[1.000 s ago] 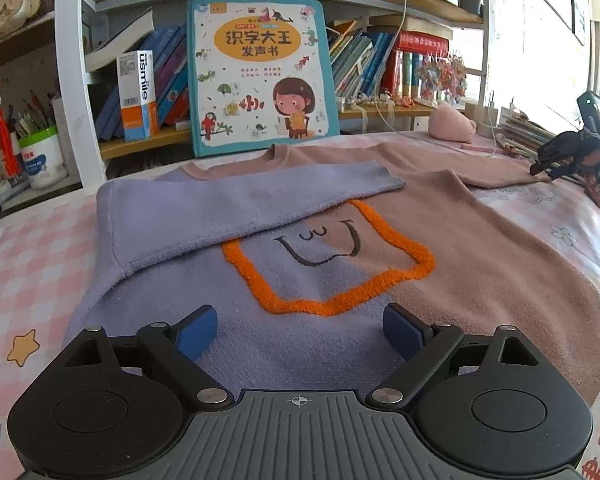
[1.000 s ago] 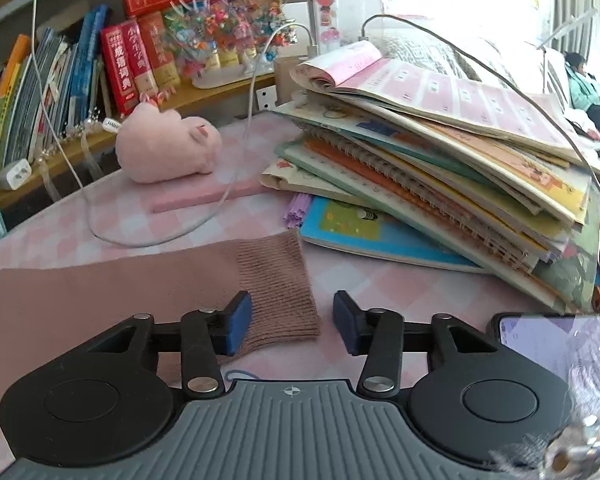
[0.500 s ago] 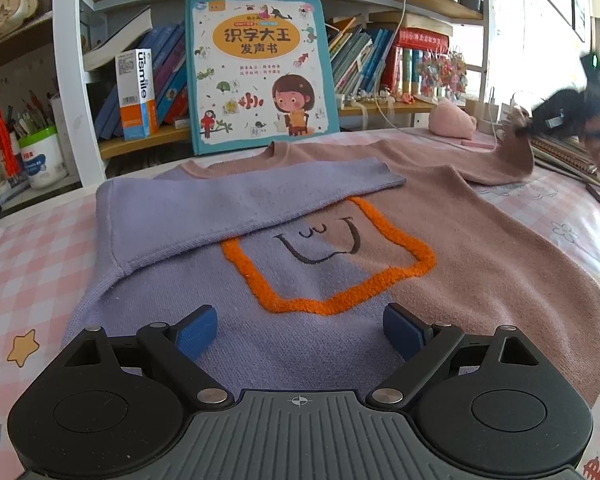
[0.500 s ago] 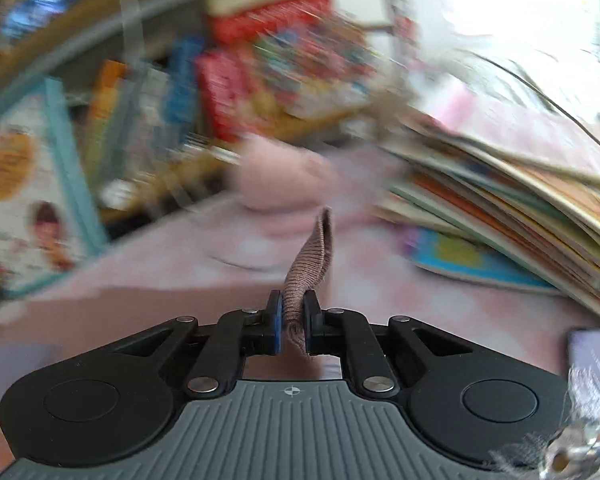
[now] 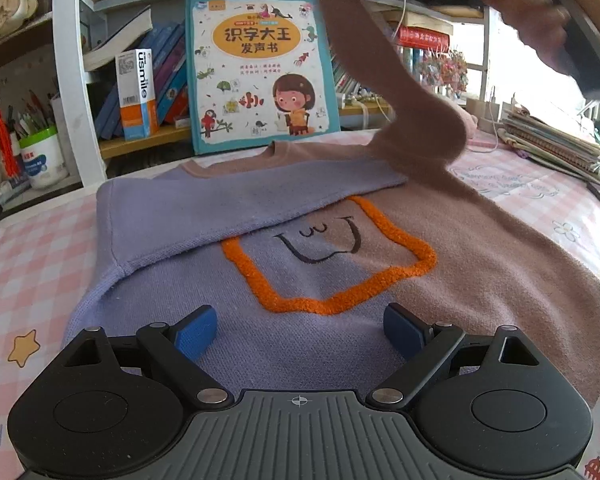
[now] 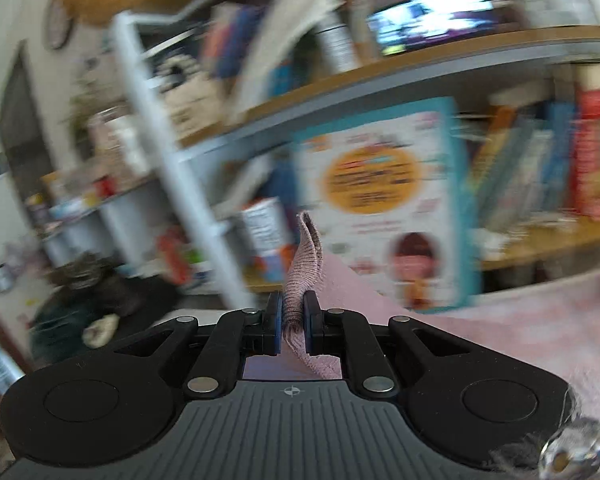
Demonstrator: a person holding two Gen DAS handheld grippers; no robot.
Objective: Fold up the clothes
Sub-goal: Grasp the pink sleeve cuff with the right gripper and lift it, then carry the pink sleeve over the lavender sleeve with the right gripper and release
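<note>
Clamped tight, the right gripper (image 6: 291, 322) pinches the ribbed cuff (image 6: 305, 264) of the brown knitted sleeve (image 5: 404, 92) between its blue pads; the cuff stands up out of the jaws in a narrow fold. From the left wrist view that sleeve hangs in the air as a long band, rising from the shoulder of the sweater up to the top edge of the picture, where the dark body of the right gripper and the hand that holds it show only as a blur.

Low over the near hem, the left gripper (image 5: 299, 330) has its blue pads wide apart with nothing between them.

The two-tone knitted sweater (image 5: 312, 264), lilac on one half and brown on the other, lies flat on the pink-and-white checked tablecloth (image 5: 28, 256). Its lilac sleeve (image 5: 236, 204) is folded across the chest, just above the fuzzy orange square outline (image 5: 332, 260) with a stitched smiling face inside. Behind the collar a large teal-edged children's picture book (image 5: 260, 68) leans against the wooden bookshelf (image 5: 148, 142). A stack of books and notebooks (image 5: 552, 142) sits on the cloth well apart from the sweater, on the brown side.
</note>
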